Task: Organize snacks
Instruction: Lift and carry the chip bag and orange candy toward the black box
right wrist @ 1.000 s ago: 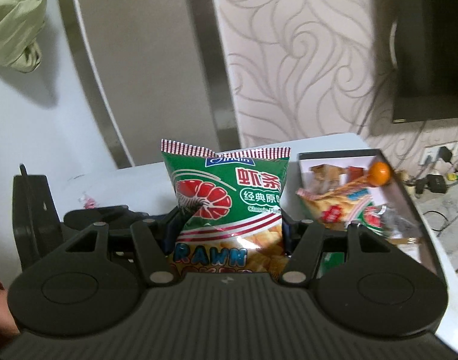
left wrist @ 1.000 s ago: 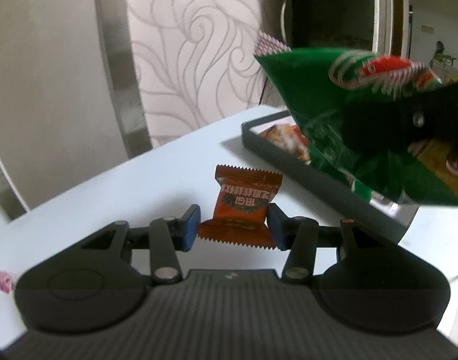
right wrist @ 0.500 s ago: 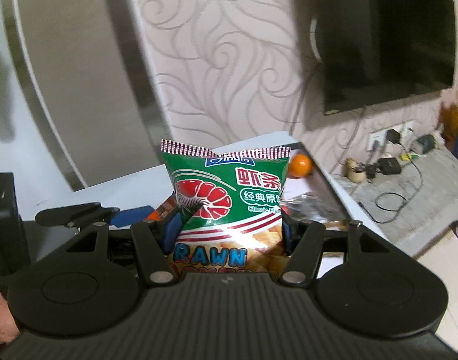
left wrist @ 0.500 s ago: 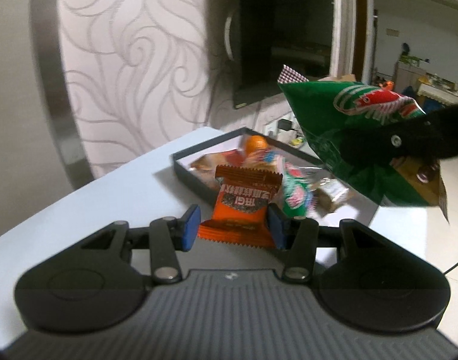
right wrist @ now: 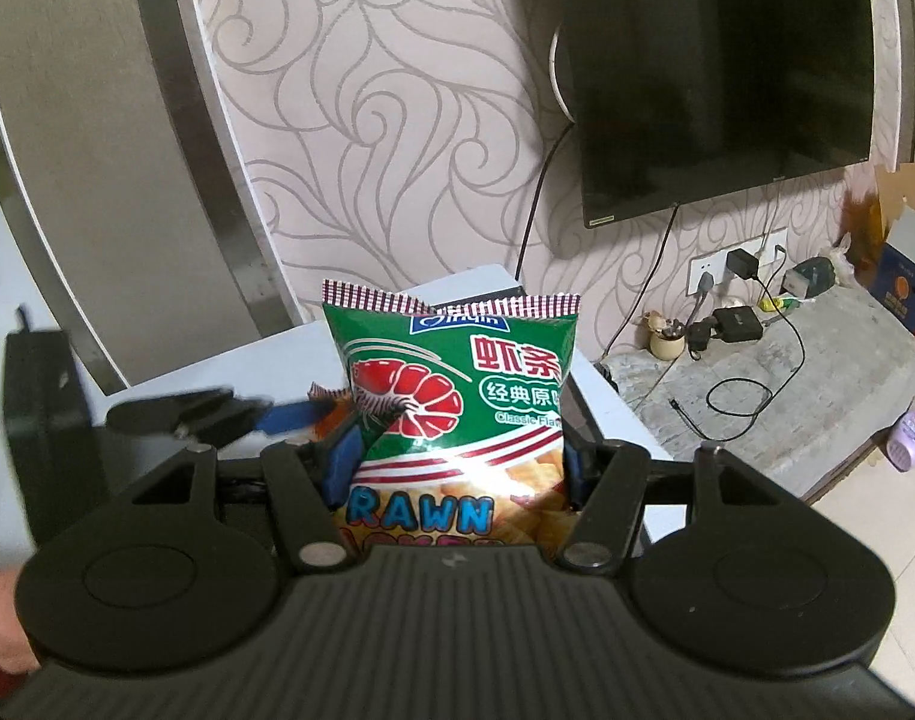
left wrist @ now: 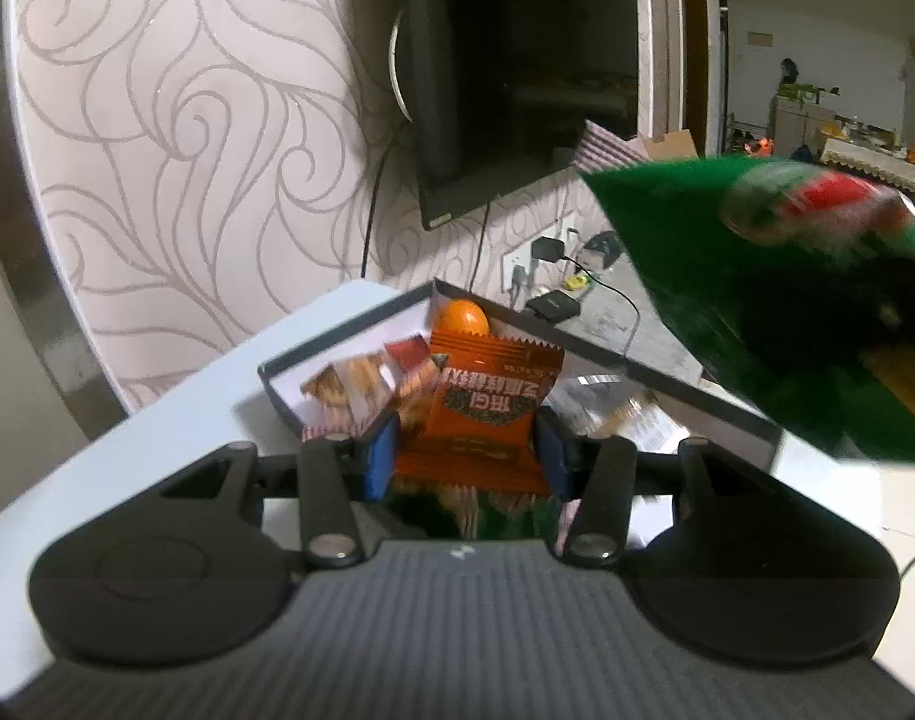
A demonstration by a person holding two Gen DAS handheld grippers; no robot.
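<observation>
My left gripper (left wrist: 466,456) is shut on an orange snack packet (left wrist: 487,414), held above the near end of a dark tray (left wrist: 343,339). Inside the tray lie several snack packs (left wrist: 361,384) and an orange ball (left wrist: 462,318). My right gripper (right wrist: 454,468) is shut on a green prawn cracker bag (right wrist: 457,396), held upright. In the left wrist view that green bag (left wrist: 757,276) hangs blurred at the upper right, over the tray's right side. In the right wrist view the left gripper's blue-padded finger (right wrist: 289,415) shows just left of the bag, and the tray is mostly hidden behind the bag.
The tray sits at the far corner of a white table (left wrist: 187,408), close to a patterned wall with a mounted TV (right wrist: 721,78). Past the table's right edge a low ledge (right wrist: 817,372) carries chargers and cables. A person's hand (right wrist: 1,630) shows at the lower left.
Both grippers swung right across the table with their packets held. The tray has come from the side to right under the left gripper, and the TV and ledge have come into view.
</observation>
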